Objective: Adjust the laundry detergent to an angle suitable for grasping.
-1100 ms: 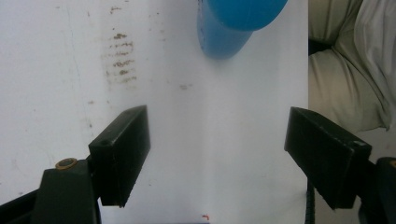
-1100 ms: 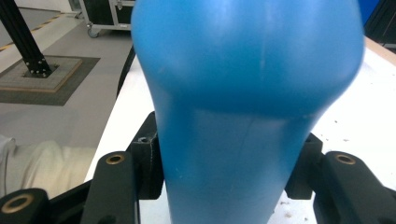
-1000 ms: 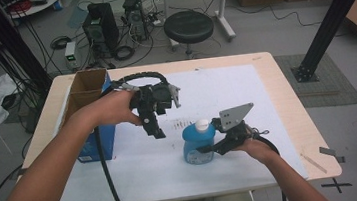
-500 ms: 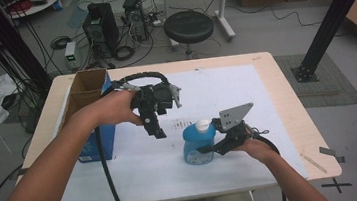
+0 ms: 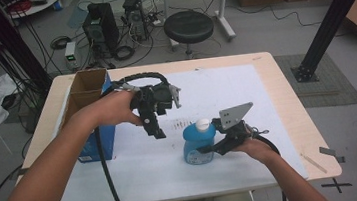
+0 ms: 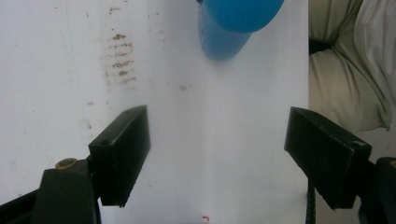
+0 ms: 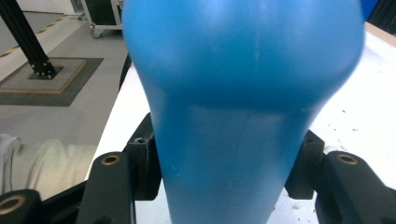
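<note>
The left forearm comes in from the near left corner of the table (image 5: pixel 286 94) and rises across it, the hand wrapped over the left tool (image 5: pixel 155 128), which hangs above the white sheet (image 5: pixel 138 170) near the table's middle with its jaws tipped down and toward the near edge; those jaws stand wide apart with bare sheet between them and nothing held, as the left gripper view (image 6: pixel 215 158) shows; the right forearm enters from the near right corner, hand low on the table, and the right tool (image 5: pixel 203 150) lies almost level, aimed toward the left edge; its jaws grip the lower body of the blue bottle (image 5: pixel 199 146), one pad on each side, and have just been easing open a little while the bottle stays between them; the bottle stands upright on the sheet, toward the near edge and right of centre, with a white cap (image 5: pixel 202 124); in the right gripper view the bottle (image 7: pixel 243 107) is blurred and cut off at top and bottom, hiding the pad faces; a cardboard box (image 5: pixel 85 97) with a blue front stands by the left edge, partly behind the left arm
</note>
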`<state>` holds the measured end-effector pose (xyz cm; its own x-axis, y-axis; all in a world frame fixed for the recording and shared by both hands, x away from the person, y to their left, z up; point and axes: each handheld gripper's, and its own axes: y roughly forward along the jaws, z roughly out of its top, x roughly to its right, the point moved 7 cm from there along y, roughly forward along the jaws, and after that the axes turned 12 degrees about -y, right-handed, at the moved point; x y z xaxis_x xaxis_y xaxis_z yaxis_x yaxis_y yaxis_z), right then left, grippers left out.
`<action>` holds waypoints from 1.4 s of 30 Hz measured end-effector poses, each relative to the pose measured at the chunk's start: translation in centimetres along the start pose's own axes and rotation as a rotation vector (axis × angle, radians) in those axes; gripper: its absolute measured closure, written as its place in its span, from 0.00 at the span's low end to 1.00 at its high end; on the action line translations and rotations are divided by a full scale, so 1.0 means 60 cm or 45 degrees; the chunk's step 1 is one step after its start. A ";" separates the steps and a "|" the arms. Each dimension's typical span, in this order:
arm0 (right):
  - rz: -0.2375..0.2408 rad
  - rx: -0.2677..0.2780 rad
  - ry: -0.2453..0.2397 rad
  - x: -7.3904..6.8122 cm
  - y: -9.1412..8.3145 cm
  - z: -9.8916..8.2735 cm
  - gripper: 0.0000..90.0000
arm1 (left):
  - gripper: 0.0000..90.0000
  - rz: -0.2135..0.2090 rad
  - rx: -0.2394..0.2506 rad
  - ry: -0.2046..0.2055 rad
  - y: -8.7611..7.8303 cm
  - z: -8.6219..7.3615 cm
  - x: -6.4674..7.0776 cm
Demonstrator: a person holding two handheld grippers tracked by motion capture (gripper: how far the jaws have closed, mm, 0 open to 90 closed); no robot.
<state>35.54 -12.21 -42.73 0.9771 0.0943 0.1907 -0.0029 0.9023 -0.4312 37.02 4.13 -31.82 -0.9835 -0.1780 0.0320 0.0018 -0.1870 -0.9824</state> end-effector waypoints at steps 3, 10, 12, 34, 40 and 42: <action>-0.002 -0.007 0.011 0.000 0.001 -0.002 0.43 | 0.26 0.002 0.001 0.000 0.000 0.000 0.000; -0.019 0.000 0.035 0.001 -0.001 -0.003 0.38 | 0.26 0.001 0.000 -0.001 -0.001 -0.001 0.000; -0.023 0.000 0.041 0.001 -0.002 -0.003 0.37 | 0.26 0.002 -0.001 0.000 0.000 -0.001 0.000; -0.050 0.002 0.059 0.000 -0.009 -0.003 0.25 | 0.26 0.000 -0.002 -0.004 0.000 -0.001 -0.001; -0.065 -0.005 0.070 0.001 -0.015 -0.005 0.21 | 0.26 0.002 -0.002 -0.008 0.000 -0.001 -0.003; -0.071 -0.006 0.078 0.001 -0.018 -0.005 0.20 | 0.26 0.002 -0.002 -0.009 0.000 -0.001 -0.003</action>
<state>35.70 -13.28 -42.54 0.9869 0.0183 0.1605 0.0525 0.9033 -0.4259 37.17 4.23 -31.83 -0.9823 -0.1848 0.0314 0.0035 -0.1854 -0.9827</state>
